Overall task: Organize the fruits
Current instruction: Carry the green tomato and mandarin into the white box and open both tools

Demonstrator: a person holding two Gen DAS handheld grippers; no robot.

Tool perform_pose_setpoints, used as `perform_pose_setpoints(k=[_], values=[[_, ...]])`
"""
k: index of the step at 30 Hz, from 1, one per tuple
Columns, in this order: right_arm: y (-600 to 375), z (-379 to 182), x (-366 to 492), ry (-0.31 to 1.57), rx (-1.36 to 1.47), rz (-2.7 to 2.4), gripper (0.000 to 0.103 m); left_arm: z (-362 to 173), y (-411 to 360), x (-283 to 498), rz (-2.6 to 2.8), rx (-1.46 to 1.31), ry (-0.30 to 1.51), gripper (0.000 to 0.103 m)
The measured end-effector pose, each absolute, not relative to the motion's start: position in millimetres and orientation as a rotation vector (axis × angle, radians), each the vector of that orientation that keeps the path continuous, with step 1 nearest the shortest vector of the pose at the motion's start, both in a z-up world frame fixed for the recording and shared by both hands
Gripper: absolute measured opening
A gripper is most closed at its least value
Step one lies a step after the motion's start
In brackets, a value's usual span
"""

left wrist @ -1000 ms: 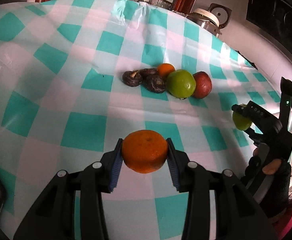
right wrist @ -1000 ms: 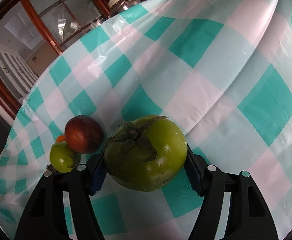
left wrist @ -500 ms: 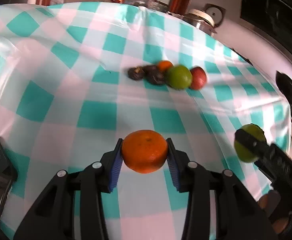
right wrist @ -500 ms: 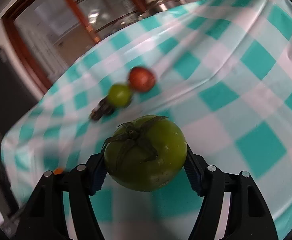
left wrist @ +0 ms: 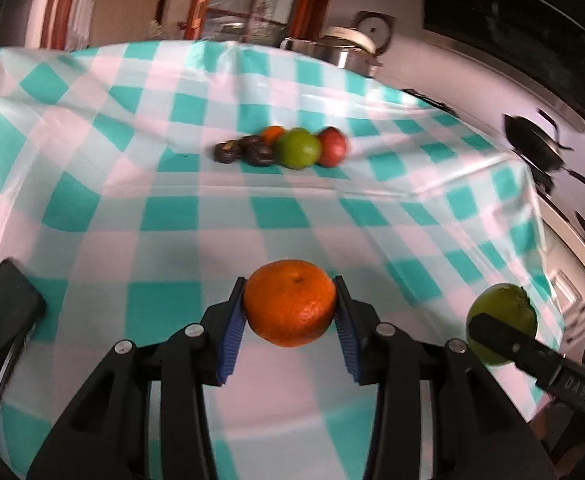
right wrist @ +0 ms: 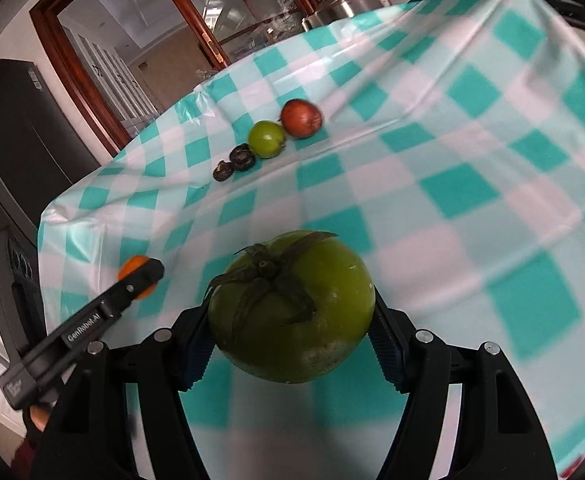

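My left gripper (left wrist: 290, 316) has its jaws clamped on a mandarin (left wrist: 290, 304) — my right gripper (right wrist: 292, 328) grips a green tomato (right wrist: 292, 308), both above the checkered counter (left wrist: 172, 220).

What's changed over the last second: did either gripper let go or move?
Both pulled back from the fruit row, which now looks smaller and farther in both views. Neither let go: the left gripper holds the orange, the right gripper the green tomato. The row on the checked cloth is unmoved.
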State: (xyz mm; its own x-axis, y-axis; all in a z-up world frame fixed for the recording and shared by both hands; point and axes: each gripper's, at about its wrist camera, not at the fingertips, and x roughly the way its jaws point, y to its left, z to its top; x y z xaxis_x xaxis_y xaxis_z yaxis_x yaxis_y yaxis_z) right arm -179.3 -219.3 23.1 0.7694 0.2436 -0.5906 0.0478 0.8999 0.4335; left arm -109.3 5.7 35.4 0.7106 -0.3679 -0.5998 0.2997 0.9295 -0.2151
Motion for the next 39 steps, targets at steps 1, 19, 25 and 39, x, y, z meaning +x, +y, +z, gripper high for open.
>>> perform_pose_setpoints(k=[1,19,25,39], values=[[-225.2,24.4,-188.0,0.685,0.445,0.103,0.066,38.0,-1.7,-119.5,-0.390,-0.088,0.681,0.042],[-417.0,-18.3,-409.1,0.653,0.524,-0.432,0.066,32.0,-209.4,-284.5,-1.016,0.397,0.665,0.042],[-462.7,-85.6,-428.4,0.847,0.616,-0.617,0.066,-23.7,-290.3,-330.3,-1.199,0.649,0.769,0.042],[-508.7,-177.2,-408.4,1.054,0.725,-0.691,0.066,-181.0,-378.0,-390.7,-1.367,1.074,1.154,0.042]])
